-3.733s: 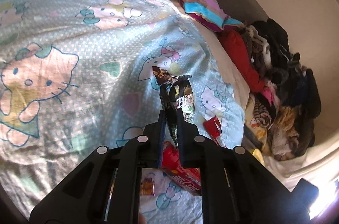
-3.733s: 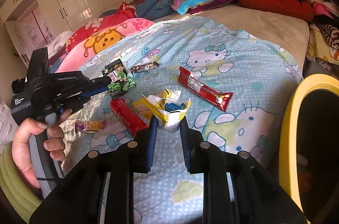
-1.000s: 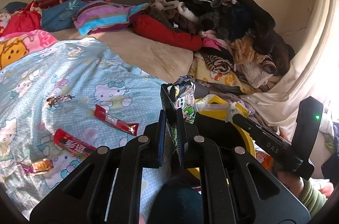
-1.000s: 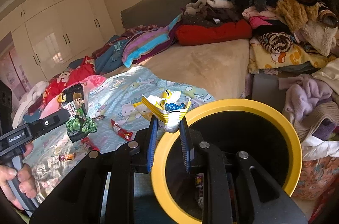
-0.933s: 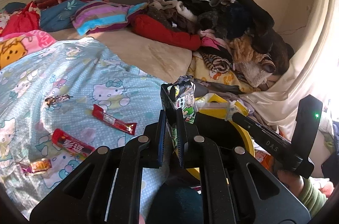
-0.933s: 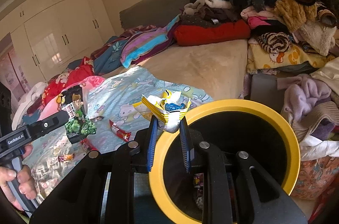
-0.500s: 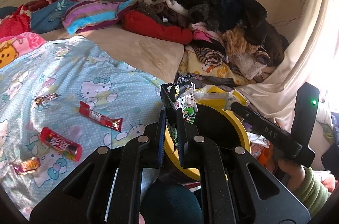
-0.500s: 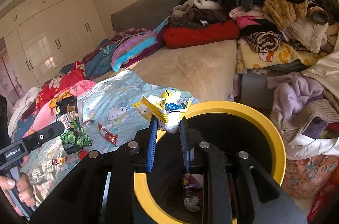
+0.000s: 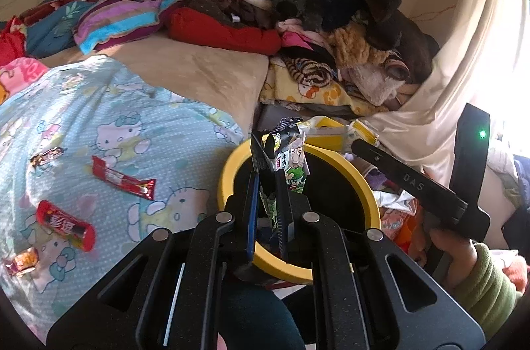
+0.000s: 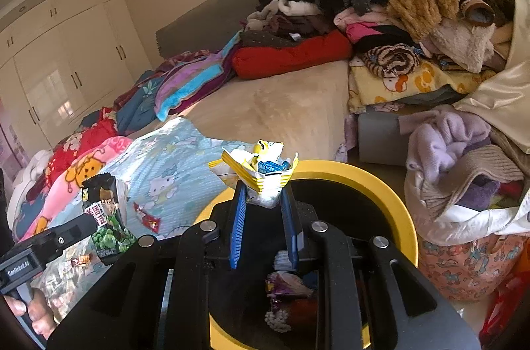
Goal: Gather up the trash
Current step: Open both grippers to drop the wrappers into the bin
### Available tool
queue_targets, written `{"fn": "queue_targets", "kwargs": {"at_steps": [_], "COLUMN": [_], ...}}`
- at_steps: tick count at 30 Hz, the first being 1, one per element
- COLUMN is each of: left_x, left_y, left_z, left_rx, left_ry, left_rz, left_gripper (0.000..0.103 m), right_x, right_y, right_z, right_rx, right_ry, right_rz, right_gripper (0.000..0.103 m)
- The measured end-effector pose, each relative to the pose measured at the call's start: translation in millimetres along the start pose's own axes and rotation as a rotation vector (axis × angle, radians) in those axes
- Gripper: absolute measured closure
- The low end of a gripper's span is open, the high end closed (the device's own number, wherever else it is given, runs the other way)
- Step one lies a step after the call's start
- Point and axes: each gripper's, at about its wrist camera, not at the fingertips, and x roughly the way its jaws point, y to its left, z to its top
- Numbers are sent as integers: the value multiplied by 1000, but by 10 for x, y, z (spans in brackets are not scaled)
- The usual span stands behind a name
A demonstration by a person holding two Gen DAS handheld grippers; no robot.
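My left gripper [image 9: 267, 184] is shut on a black-and-green snack wrapper [image 9: 285, 158] and holds it over the near rim of the yellow-rimmed black bin [image 9: 364, 184]. My right gripper [image 10: 263, 197] is shut on a crumpled yellow-and-white wrapper [image 10: 258, 173] and holds it above the bin's open mouth [image 10: 391, 194]. Trash lies inside the bin [image 10: 285, 287]. On the Hello Kitty blanket [image 9: 116, 118] lie a long red wrapper [image 9: 122, 177], a red bar wrapper [image 9: 64, 224], a small dark wrapper [image 9: 46, 155] and a small candy wrapper [image 9: 23, 260].
A high pile of clothes [image 9: 331, 19] covers the far right of the bed. More clothes and a cloth bag [image 10: 463, 184] lie right of the bin. Pillows and blankets [image 9: 116, 19] lie at the bed's head. White wardrobes [image 10: 59, 52] stand at the back left.
Both grippers have carried their wrappers from the blanket over to the bin. In the last half second they moved further over its mouth. Both stay shut.
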Motion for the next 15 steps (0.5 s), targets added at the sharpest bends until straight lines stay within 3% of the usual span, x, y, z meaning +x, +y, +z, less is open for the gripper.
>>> {"fn": "queue_targets", "kwargs": {"at_steps": [15], "left_x": [292], "left_y": [-190], "left_z": [-112], "left_rx": [48], "left_ry": [59], "left_rz": [-15], "left_gripper": [97], "right_x": [62], "right_y": [-279], "right_z": [-50], "right_rx": [43], "right_ry": [23], "right_rz": [-53], "right_gripper": [82]}}
